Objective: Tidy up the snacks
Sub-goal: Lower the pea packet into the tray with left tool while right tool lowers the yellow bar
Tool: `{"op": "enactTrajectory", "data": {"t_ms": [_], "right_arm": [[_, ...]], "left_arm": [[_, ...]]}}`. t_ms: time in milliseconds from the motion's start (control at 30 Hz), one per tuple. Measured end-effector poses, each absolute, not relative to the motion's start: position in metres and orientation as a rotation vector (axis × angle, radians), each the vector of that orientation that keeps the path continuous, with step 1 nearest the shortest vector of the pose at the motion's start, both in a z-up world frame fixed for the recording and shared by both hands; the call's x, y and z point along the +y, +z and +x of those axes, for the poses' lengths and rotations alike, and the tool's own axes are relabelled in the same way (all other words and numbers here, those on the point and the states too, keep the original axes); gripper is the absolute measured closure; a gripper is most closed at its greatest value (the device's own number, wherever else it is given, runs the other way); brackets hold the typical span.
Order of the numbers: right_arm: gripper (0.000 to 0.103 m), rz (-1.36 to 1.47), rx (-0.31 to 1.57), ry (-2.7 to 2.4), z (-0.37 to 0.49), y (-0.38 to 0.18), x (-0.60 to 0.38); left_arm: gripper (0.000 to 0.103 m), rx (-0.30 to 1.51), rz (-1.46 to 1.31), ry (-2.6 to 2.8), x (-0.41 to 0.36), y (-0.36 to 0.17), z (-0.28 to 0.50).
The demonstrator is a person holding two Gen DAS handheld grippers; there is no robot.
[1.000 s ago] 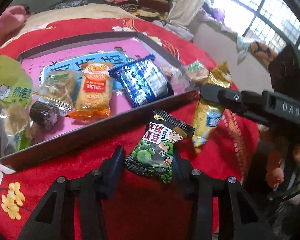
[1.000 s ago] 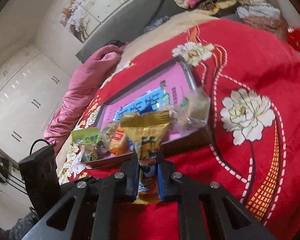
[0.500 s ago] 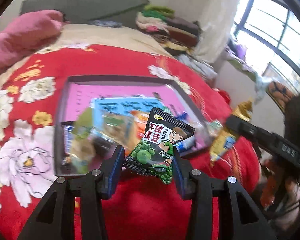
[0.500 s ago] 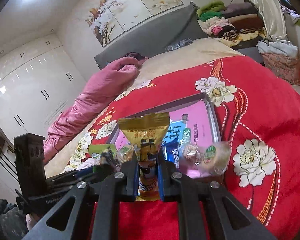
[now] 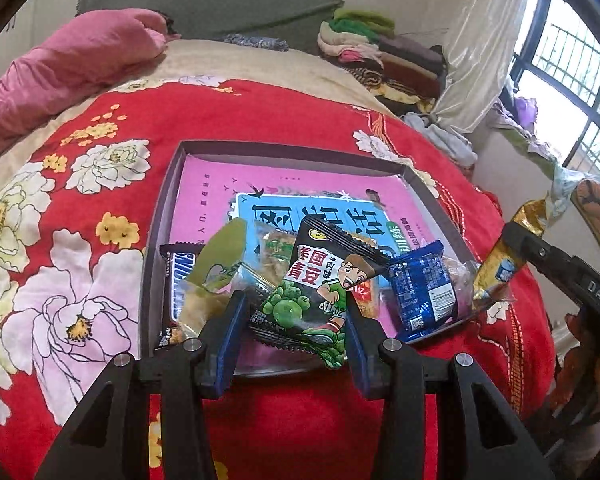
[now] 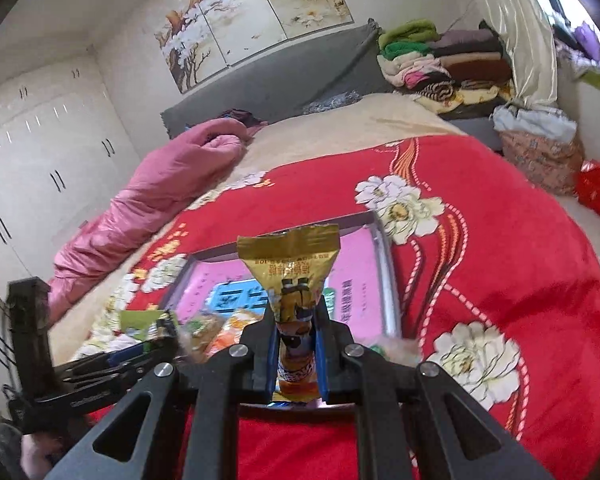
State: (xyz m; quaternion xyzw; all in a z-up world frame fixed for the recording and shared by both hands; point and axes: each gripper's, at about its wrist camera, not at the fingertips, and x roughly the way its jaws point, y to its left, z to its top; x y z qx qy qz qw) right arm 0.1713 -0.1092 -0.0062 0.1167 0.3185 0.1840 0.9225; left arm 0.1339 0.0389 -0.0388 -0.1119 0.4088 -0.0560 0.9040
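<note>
A home bedroom: a bed spread with a red floral blanket [image 6: 480, 248], a rumpled pink quilt [image 6: 148, 204] beside a grey headboard [image 6: 268, 80], white built-in wardrobes [image 6: 40, 148], folded clothes [image 6: 444, 60] stacked by the curtained window [image 5: 576, 68], and a flower painting [image 6: 252, 12] on the wall.

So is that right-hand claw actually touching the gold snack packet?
Touching. The right wrist view shows the right gripper shut on the gold packet, both blue pads pressed against its sides.
</note>
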Motion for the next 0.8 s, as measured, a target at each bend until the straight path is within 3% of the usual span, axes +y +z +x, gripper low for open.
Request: {"op": "enactTrajectory", "data": {"t_ms": [567,700,800], "right_arm": [[0.087,0.188,0.736,0.335,0.187,-0.030,-0.103],[0.077,0.189,0.732,0.336,0.186,-0.028,-0.104],[0.075,0.195,0.738,0.343,0.185,-0.028,-0.104]], "left_arm": [[0.056,0.877,-0.213,-0.121,0.033,-0.049,0.140],[0.055,0.878,-0.214,-0.121,0.034,-0.049,0.140],[0.055,0.880,-0.210,-0.122,0.034,-0.049,0.140]]}}
